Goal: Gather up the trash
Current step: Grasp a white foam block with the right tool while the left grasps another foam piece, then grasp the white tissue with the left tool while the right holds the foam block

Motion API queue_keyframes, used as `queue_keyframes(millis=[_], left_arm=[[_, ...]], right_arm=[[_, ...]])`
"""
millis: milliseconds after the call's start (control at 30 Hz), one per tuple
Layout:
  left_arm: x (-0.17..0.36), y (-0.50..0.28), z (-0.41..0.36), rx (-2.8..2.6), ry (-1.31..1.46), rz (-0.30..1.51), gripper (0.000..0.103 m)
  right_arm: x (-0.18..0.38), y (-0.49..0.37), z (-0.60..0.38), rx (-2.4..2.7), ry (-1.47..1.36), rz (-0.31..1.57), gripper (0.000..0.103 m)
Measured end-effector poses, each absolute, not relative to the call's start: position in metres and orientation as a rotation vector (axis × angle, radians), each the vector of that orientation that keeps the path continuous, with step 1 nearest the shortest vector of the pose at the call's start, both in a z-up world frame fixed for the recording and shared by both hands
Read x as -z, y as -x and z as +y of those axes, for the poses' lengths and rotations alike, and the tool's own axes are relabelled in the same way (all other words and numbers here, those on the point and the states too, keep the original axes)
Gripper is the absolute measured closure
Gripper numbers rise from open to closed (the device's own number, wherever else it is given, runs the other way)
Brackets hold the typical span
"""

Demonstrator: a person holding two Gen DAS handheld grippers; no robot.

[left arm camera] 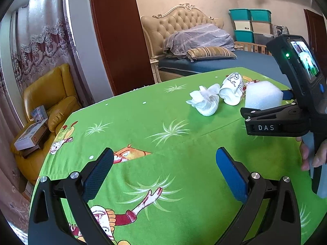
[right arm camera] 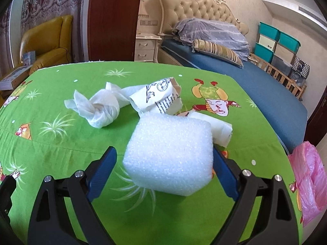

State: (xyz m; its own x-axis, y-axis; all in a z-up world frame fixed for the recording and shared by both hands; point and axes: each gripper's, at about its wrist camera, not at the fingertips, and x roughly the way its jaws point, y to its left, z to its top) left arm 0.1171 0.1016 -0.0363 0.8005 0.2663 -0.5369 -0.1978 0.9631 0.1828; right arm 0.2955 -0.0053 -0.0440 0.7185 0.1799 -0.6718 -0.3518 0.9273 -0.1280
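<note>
Trash lies in a small cluster on the green cartoon-print tablecloth (right arm camera: pixel 61 147), and none of it looks collected yet. Going from largest to smallest, the pink plastic bag (right arm camera: pixel 308 175) sits at the table's edge at about three o'clock in the right wrist view, probably where the rubbish is meant to go, though its mouth cannot be seen. Next is the white foam block (right arm camera: pixel 169 157), near the centre of that view, between the blue pads of the right gripper (right arm camera: pixel 163 169). Those jaws stand wide; the right pad is at or against the block's side, while a gap shows at the left pad, so it is not yet gripped. Behind the block, at about twelve o'clock, is the crumpled printed paper (right arm camera: pixel 161 94), and at ten o'clock the knotted white tissue (right arm camera: pixel 98 110), the two just touching. The left gripper (left arm camera: pixel 163 175) hovers over bare cloth, wide open and empty. All three pieces remain to be picked up.
</note>
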Motion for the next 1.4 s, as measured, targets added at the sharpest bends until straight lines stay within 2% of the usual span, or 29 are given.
queue_keyframes(millis=[33,67,100,667,933,1400], left_arm=[[0.037,-0.116,0.101,-0.248,-0.118,0.592,0.007],[0.037,-0.116,0.101,-0.248,-0.114,0.593,0.007],[0.036,-0.116,0.101,-0.248,-0.112,0.594,0.007],[0.043,-0.127,0.094,-0.262,-0.157,0.642,0.007],[0.047,-0.138,0.096,-0.168,-0.114,0.703,0.007],[0.047,-0.253,0.057,-0.115,-0.077,0.790,0.008]], right_arm=[[0.044,-0.296,-0.006,-0.298,0.252,0.711,0.018],[0.043,-0.295,-0.008,-0.298,0.243,0.706,0.033],[0.042,-0.295,-0.010,-0.295,0.235,0.701,0.041],[0.032,-0.240,-0.109,-0.260,0.166,0.590,0.042],[0.031,-0.246,-0.146,-0.236,0.054,0.587,0.042],[0.026,-0.234,-0.145,-0.266,0.058,0.536,0.042]])
